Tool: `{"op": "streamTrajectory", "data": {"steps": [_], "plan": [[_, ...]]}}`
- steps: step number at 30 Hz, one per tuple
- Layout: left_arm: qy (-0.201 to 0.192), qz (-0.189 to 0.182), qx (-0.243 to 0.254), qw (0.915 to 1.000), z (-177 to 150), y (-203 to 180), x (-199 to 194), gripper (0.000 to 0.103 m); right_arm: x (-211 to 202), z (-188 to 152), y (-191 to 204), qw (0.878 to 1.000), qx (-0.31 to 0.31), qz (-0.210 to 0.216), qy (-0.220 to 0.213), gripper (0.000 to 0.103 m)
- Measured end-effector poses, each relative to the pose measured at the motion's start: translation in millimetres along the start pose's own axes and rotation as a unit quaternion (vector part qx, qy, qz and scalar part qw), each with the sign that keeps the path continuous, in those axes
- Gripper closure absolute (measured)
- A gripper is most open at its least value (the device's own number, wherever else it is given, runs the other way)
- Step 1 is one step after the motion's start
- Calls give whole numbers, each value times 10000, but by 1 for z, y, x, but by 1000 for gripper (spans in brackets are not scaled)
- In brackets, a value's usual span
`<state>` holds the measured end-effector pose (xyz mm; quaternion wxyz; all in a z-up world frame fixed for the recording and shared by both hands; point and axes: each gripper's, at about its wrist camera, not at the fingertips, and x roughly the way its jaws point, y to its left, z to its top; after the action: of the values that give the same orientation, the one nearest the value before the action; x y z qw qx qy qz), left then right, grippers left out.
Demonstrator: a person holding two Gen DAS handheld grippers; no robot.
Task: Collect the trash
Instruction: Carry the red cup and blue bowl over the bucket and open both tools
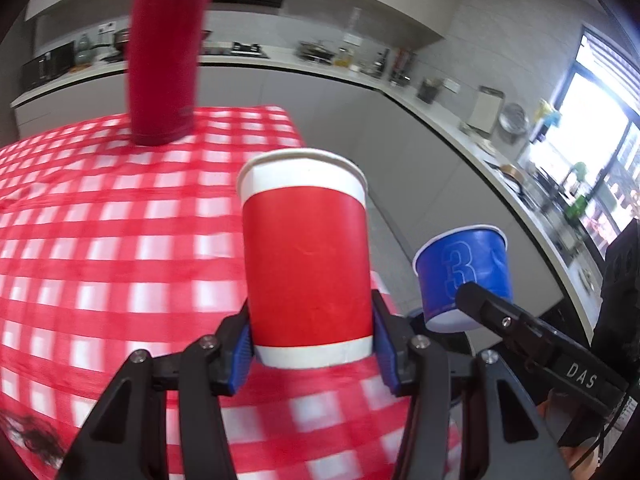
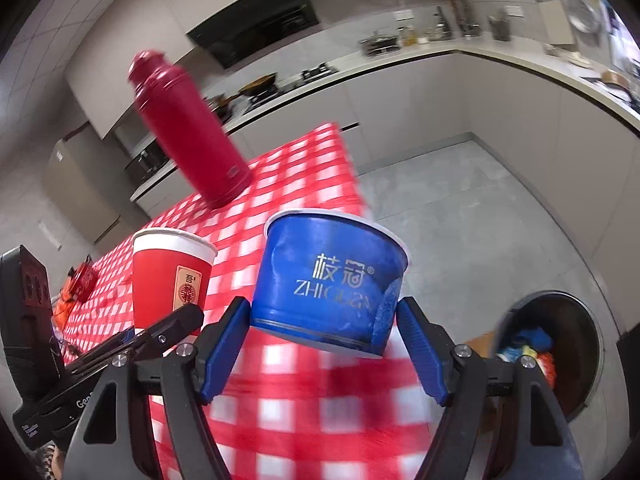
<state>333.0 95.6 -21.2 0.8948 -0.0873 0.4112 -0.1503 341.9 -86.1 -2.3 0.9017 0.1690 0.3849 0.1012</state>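
- Blue-padded jaws of the left gripper (image 1: 314,350) clamp low on the red paper cup (image 1: 306,260), carried upright and clear of the checked tablecloth (image 1: 100,240), a grip near the base that appears meant to keep the mouth level
- Red with white bands at rim and foot, this cup looks undented; from the right wrist view a printed label shows on its side
- Ahead and to the left of both tools, a tall crimson flask (image 1: 168,48) stands on the cloth, untouched and likely no part of the rubbish
- Right of the red cup, the right gripper (image 2: 322,344) holds the blue paper bowl (image 2: 332,276) between widely set pads, tilted a little, its wall creased and scuffed white near one pad
- Below and to the right of that tool, a round bin (image 2: 576,320) sits on the grey floor beside the table, coloured scraps already inside, the probable destination for both items
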Motion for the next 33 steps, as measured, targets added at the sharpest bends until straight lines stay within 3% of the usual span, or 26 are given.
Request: {"op": "streamTrajectory", "data": {"steps": [11, 19, 27, 33], "plan": [[306, -592, 650, 9957, -7, -92, 30, 51, -57, -12, -93, 9960, 630, -556, -310, 26], [806, -936, 947, 9878, -29, -160, 71, 51, -79, -31, -172, 9892, 1067, -979, -246, 26], [1220, -774, 830, 9860, -58, -199, 117, 51, -72, -50, -257, 9832, 1370, -1203, 71, 26], [1486, -362, 534, 9868, -84, -203, 157, 51, -36, -54, -302, 9838, 1256, -1193, 469, 26]]}}
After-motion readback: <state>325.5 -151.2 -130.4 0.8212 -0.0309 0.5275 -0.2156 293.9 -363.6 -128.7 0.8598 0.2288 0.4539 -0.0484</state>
